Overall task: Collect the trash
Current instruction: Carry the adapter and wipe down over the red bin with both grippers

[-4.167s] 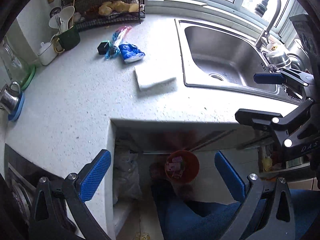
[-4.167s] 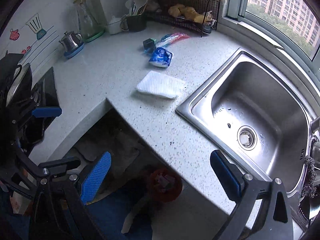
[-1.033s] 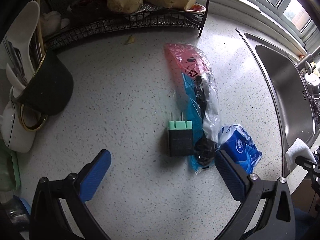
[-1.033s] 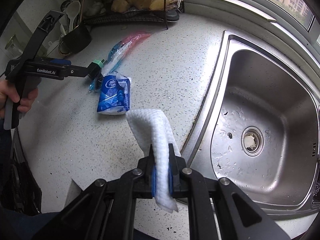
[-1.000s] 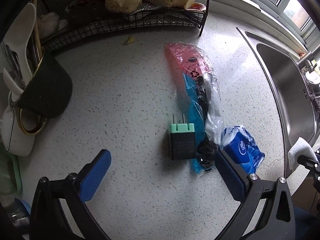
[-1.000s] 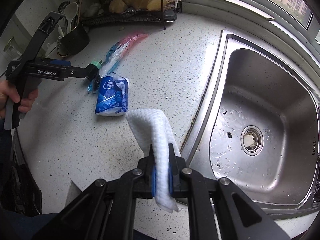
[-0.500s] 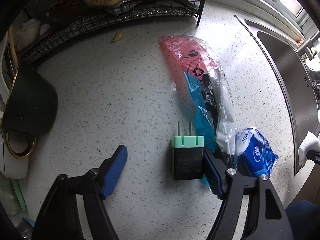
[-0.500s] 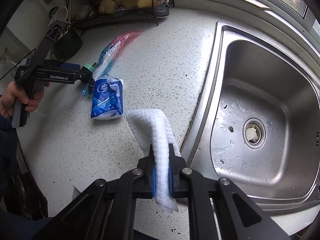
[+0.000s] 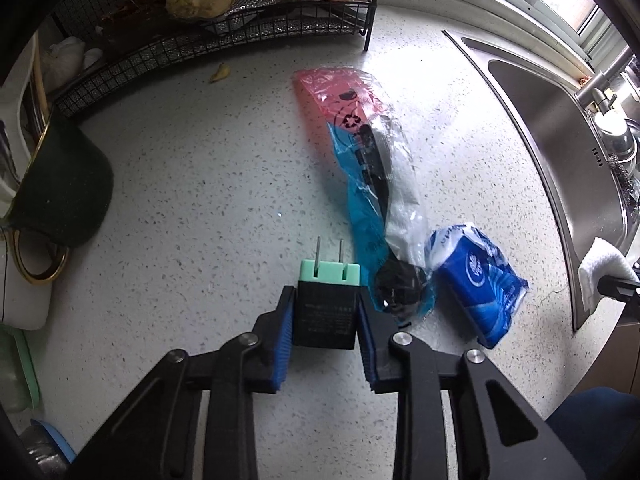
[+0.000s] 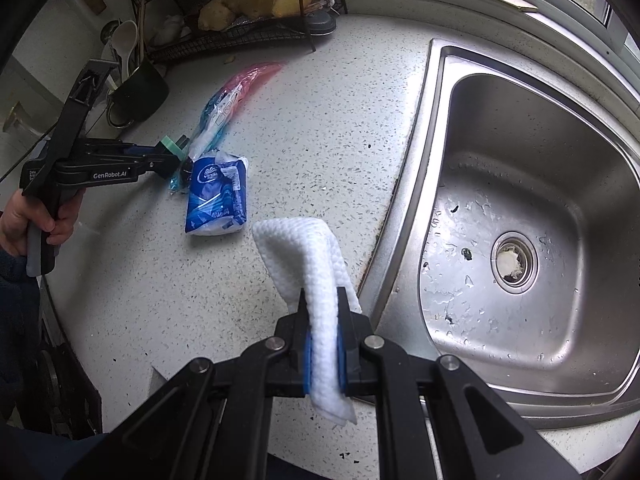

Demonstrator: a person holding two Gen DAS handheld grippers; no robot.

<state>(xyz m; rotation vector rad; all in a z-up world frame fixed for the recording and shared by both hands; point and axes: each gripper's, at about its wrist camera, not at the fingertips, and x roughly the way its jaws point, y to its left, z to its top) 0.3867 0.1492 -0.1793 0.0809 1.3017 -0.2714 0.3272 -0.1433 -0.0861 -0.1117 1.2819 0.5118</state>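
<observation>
Jaws of the left gripper have just been closing and now press both sides of the black plug adapter, which lies on the speckled counter with its green face and two prongs pointing away. Just beside it lie a pink-and-blue plastic wrapper and a blue tissue pack. Right gripper is clamped on a folded white cloth above the counter edge by the steel sink
</observation>
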